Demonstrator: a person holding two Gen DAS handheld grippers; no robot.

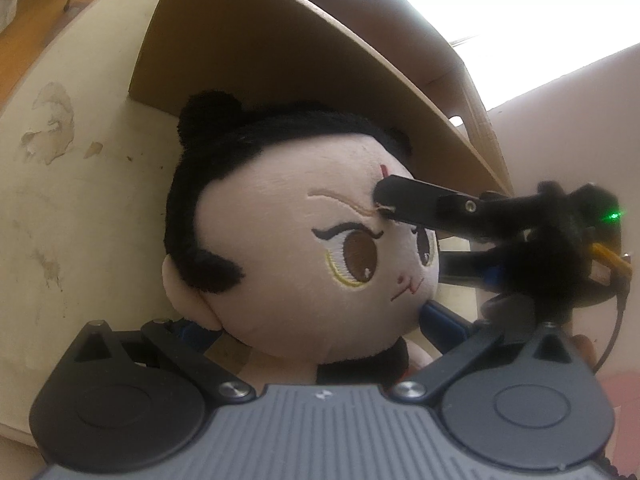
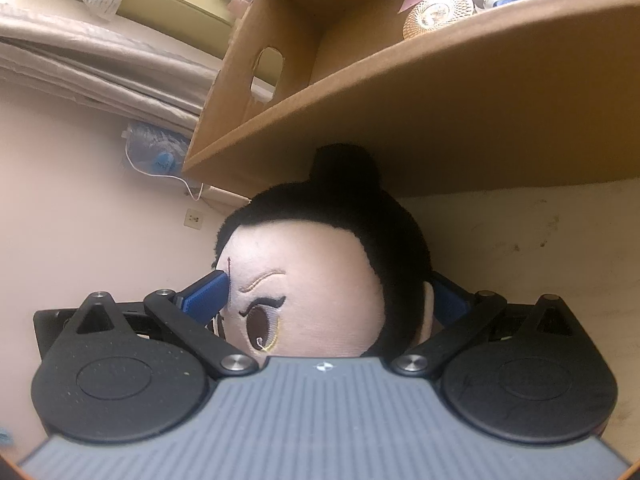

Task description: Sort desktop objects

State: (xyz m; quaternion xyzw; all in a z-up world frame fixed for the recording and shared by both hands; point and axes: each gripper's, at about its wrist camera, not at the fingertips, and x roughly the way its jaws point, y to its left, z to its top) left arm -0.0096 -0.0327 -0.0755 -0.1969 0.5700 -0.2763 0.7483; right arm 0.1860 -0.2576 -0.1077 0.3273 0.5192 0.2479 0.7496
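Plush doll (image 2: pixel 320 280) grasped by both jaws, stained cream desk (image 1: pixel 80 200), cardboard box (image 2: pixel 440 100).

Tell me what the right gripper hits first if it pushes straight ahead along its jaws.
The right gripper already has the black-haired plush doll's head between its jaws. Straight on, doll and gripper would probably meet the brown cardboard box's side wall close behind, though depth is unclear.

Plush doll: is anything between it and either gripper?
No. The plush doll sits directly between the right gripper pads, one on its forehead, one behind its ear. The left gripper flanks its chin. Nothing intervenes.
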